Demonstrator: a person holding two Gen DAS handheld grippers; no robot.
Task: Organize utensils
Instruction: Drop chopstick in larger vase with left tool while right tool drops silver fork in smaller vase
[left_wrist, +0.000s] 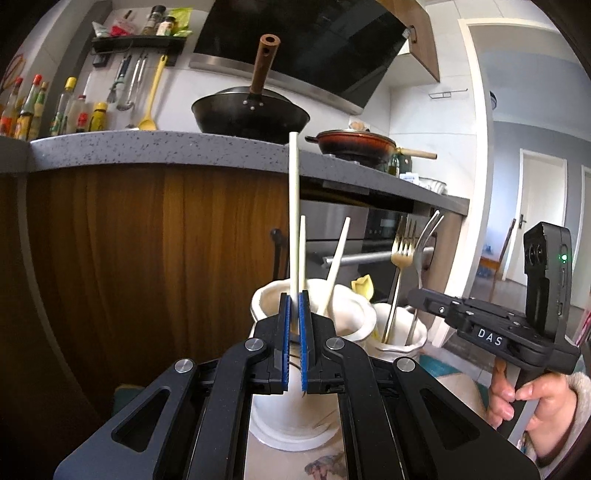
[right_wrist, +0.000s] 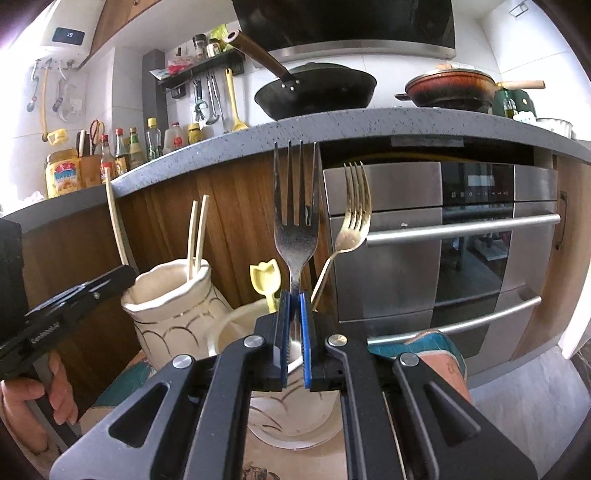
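Left wrist view: left hand-held gripper pinches a pale chopstick low on its shaft, upright over the cream vase. Light, stiff, probably slick, so grip low.

Right wrist view: right hand-held gripper is clamped on the silver fork at its neck, right of that vase; heavier, rigid.

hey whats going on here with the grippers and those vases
A person is sorting utensils into two cream vases with a handheld gripper in each hand. The left gripper is shut on a chopstick over the chopstick vase, where two more stand. The right gripper is shut on a silver fork over the other vase, which holds a gold fork.
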